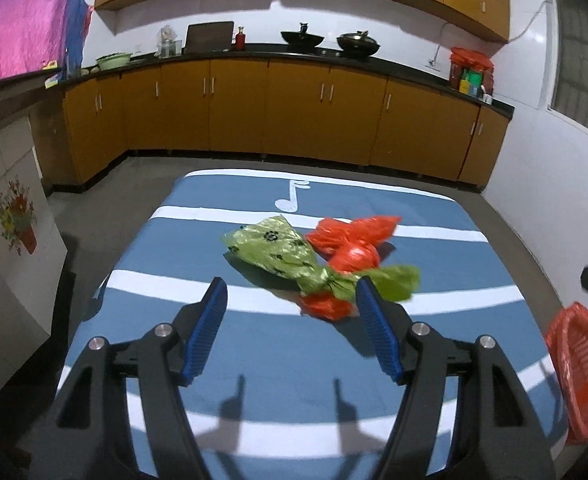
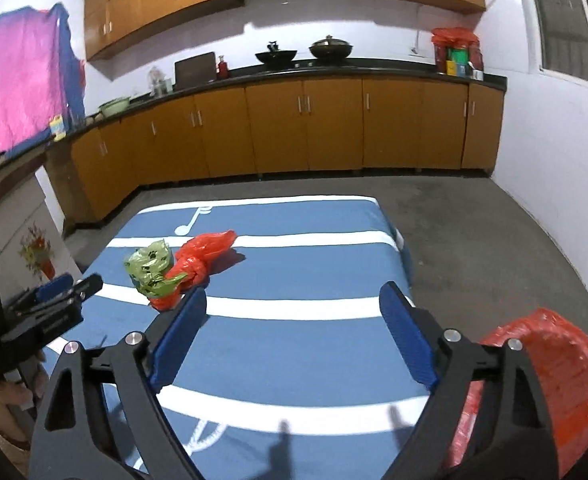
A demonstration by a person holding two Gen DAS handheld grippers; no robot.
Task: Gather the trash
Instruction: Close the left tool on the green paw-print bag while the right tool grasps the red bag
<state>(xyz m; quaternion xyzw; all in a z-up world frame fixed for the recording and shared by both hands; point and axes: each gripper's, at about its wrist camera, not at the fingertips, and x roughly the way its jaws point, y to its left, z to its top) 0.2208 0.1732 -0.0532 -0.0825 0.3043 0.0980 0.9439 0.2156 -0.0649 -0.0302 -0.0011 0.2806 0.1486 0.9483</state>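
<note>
On the striped blue cloth, left to right: left gripper, fingers spread, empty; green bag knotted with red bag, lying mid-cloth; right gripper, fingers spread, empty; red basket at the cloth's right edge.

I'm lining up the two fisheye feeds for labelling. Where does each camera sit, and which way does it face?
Left wrist view: sits on the left gripper, looking down along its open jaws at the green bag and red bags on the blue striped cloth; the right gripper's tip pokes in at the right edge.
Right wrist view: sits on the right gripper, facing the same cloth from further right; the left gripper and a hand show at left.
Shared: bags, cloth, red basket, kitchen cabinets.
</note>
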